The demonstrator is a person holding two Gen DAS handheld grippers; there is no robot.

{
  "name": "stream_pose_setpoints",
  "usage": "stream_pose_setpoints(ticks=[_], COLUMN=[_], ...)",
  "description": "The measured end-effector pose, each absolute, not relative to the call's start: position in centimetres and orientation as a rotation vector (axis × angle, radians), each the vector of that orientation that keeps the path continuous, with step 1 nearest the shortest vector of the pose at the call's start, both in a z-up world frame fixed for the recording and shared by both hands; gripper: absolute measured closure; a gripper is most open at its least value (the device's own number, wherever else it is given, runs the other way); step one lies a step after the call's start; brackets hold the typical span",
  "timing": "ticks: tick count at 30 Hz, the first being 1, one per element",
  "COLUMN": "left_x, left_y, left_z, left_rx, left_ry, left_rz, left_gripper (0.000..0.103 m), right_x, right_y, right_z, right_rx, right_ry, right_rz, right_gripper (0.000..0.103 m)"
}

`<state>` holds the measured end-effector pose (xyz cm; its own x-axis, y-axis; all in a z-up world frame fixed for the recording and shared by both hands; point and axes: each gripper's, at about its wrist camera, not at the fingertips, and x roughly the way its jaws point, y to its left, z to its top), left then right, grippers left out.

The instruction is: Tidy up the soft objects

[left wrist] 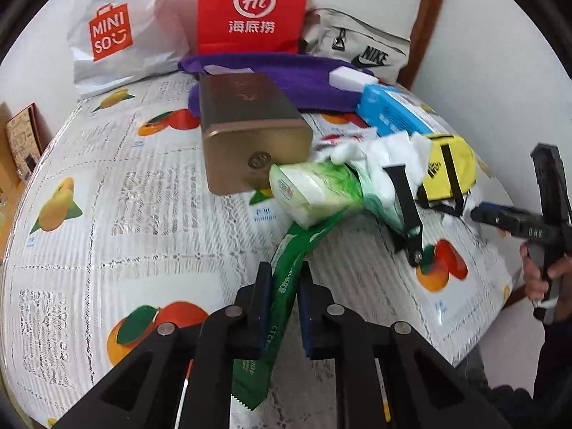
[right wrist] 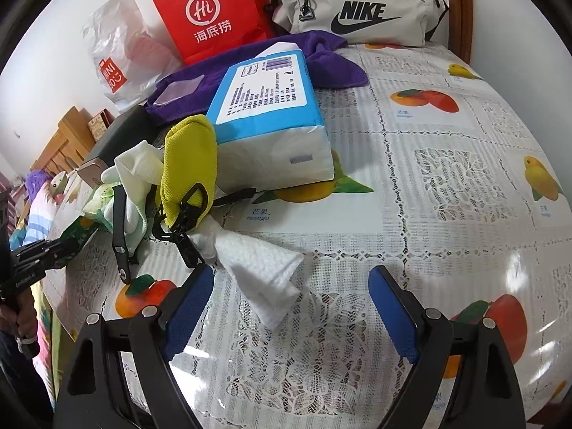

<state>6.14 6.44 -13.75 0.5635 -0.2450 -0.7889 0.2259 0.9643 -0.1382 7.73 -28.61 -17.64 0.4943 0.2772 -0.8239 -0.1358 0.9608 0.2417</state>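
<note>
My left gripper (left wrist: 284, 275) is shut on the flat green end of a green-and-white tissue pack (left wrist: 314, 193), which lies tilted on the table beside a bronze tin (left wrist: 250, 132). My right gripper (right wrist: 289, 286) is open, its jaws wide apart around a crumpled white paper towel (right wrist: 264, 271) that lies between them on the tablecloth. A yellow pouch (right wrist: 189, 168) with black clips, a white cloth (right wrist: 137, 168), a blue tissue pack (right wrist: 271, 121) and a purple towel (right wrist: 321, 53) lie in a heap behind it.
A red paper bag (left wrist: 250, 7), a white Miniso bag (left wrist: 118, 32) and a grey Nike bag (right wrist: 357, 10) stand along the back wall. The table has a fruit-print plastic cloth (right wrist: 447, 164). The right gripper shows at the table's right edge in the left wrist view (left wrist: 500, 218).
</note>
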Motion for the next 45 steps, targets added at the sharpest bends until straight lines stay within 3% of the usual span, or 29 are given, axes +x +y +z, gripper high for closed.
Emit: stream_pose_setpoints(ticks=[12, 14, 16, 17, 18, 20, 34, 45], left_x=[5.9, 5.9, 5.8, 5.8, 5.7, 5.6, 4.6, 4.4], left_y=[6.9, 6.8, 6.9, 7.0, 7.1, 7.3, 7.6, 7.0], left_z=[-13.9, -13.9, -13.8, -13.8, -13.8, -13.7, -12.4, -11.8], left_rx=[-0.086, -0.091, -0.105, -0.113, -0.119, -0.134, -0.175, -0.174], left_ry=[0.944, 0.944, 0.953, 0.956, 0.957, 0.959, 0.921, 0.909], left_rz=[-0.253, -0.252, -0.256, -0.253, -0.251, -0.249, -0.216, -0.205], left_gripper=[0.092, 0.092, 0.092, 0.092, 0.092, 0.092, 0.092, 0.094], right_x=[7.6, 7.8, 7.8, 7.6, 7.4, 7.1, 3.9, 2.3], right_y=[-26.7, -25.7, -24.6, -24.2, -24.0, -23.8, -28.6, -25.2], right_z=[-18.1, -18.3, -18.5, -18.5, -18.4, -18.2, -13.9, -8.4], right_rx=[0.034, -0.031, -0.108, -0.139, -0.145, -0.146, 0.058, 0.032], right_ry=[0.952, 0.918, 0.889, 0.869, 0.857, 0.860, 0.794, 0.642], right_rz=[0.292, 0.274, 0.259, 0.268, 0.293, 0.327, 0.330, 0.476], right_gripper=[0.016, 0.020, 0.035, 0.046, 0.067, 0.092, 0.097, 0.097])
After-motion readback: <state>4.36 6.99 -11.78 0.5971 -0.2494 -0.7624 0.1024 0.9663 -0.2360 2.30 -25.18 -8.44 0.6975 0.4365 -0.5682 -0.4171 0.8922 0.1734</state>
